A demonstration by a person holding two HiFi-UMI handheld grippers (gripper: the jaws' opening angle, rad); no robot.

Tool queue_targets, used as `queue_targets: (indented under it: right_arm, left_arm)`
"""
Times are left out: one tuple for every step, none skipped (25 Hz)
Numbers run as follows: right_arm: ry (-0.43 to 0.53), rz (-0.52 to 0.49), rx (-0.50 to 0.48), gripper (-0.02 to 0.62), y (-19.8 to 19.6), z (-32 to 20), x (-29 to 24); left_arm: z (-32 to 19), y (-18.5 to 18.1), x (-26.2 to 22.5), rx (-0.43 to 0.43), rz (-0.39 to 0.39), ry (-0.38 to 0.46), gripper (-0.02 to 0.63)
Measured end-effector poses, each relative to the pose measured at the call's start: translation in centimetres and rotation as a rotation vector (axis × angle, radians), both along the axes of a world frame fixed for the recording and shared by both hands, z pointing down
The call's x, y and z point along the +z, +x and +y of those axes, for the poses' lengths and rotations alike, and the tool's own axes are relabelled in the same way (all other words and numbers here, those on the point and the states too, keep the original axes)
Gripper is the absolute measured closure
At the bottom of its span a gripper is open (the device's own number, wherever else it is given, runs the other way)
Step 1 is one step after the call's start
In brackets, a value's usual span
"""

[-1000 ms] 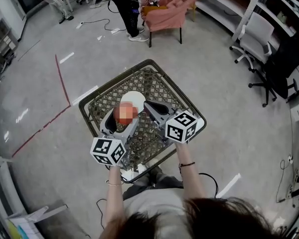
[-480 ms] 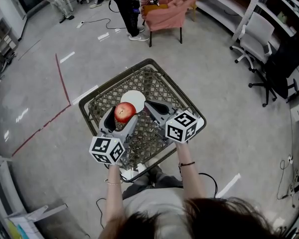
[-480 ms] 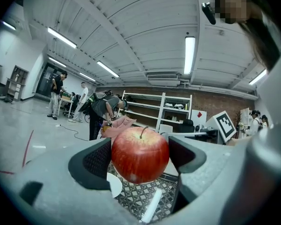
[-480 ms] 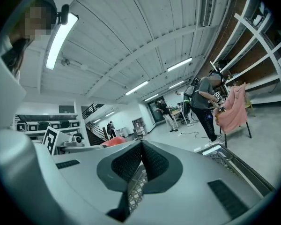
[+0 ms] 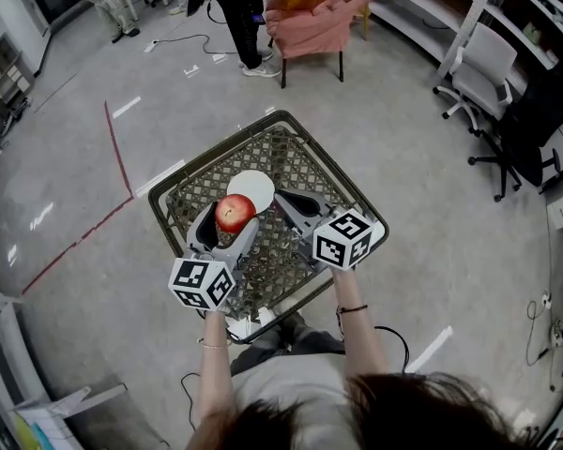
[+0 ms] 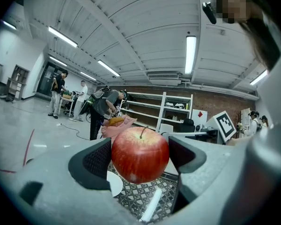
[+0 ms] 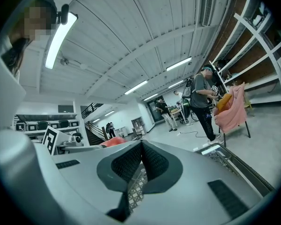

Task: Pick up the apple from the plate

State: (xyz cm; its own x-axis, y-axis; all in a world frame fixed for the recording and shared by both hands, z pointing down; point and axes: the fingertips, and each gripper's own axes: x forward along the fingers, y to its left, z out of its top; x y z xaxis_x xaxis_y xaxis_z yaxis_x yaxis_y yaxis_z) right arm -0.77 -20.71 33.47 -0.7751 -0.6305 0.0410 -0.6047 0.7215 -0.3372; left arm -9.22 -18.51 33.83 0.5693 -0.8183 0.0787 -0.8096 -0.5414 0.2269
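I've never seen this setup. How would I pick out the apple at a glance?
Find the square metal lattice table on the grey floor in front of the person. Just above it, the left gripper is shut on the apple. It is the only round red thing there; the plate beside it is flat and white.

Bright, even light from long white ceiling tube lamps (image 6: 190,54) glints on the glossy grey floor (image 5: 75,186) and softly sheens the round red apple (image 6: 140,153); fisheye bending rounds both gripper views into dark-cornered circles
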Motion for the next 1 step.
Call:
queue_targets:
  right_arm:
    - [0.001,0.000,0.001,0.586,0.00,-0.05,0.00]
  left_arm:
    - [-0.05,-0.10,0.00,-0.002,0.001,0.001,0.213]
